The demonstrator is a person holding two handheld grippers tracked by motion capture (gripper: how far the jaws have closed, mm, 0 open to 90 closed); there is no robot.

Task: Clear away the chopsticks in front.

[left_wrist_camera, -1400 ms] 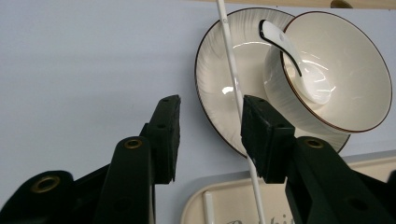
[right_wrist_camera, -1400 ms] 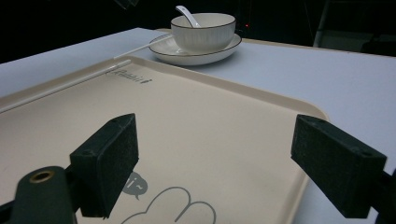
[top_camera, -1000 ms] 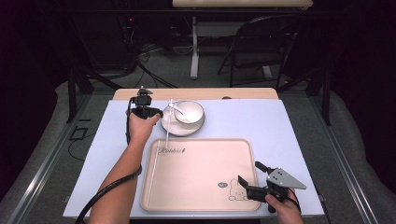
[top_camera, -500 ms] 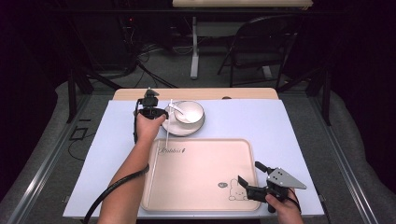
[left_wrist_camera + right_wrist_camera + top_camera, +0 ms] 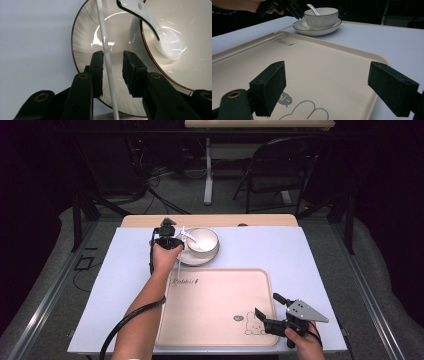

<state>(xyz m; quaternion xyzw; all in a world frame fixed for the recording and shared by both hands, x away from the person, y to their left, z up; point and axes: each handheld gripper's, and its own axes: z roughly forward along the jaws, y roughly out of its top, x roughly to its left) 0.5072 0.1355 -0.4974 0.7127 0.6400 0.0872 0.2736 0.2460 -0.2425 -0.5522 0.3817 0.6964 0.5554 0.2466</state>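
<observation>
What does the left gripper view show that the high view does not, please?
Left gripper view: the left gripper's jaws, just closing, flank the white stick, with a gap still at one pad. High view: the open right gripper over the tray, and the whole table. Both: plate, bowl, spoon.

Before me a beige tray (image 5: 215,310) (a rabbit drawing printed in its near corner) lies on my pale table cover (image 5: 115,285), while a folding chair (image 5: 280,175) stands on the dark floor beyond.
</observation>
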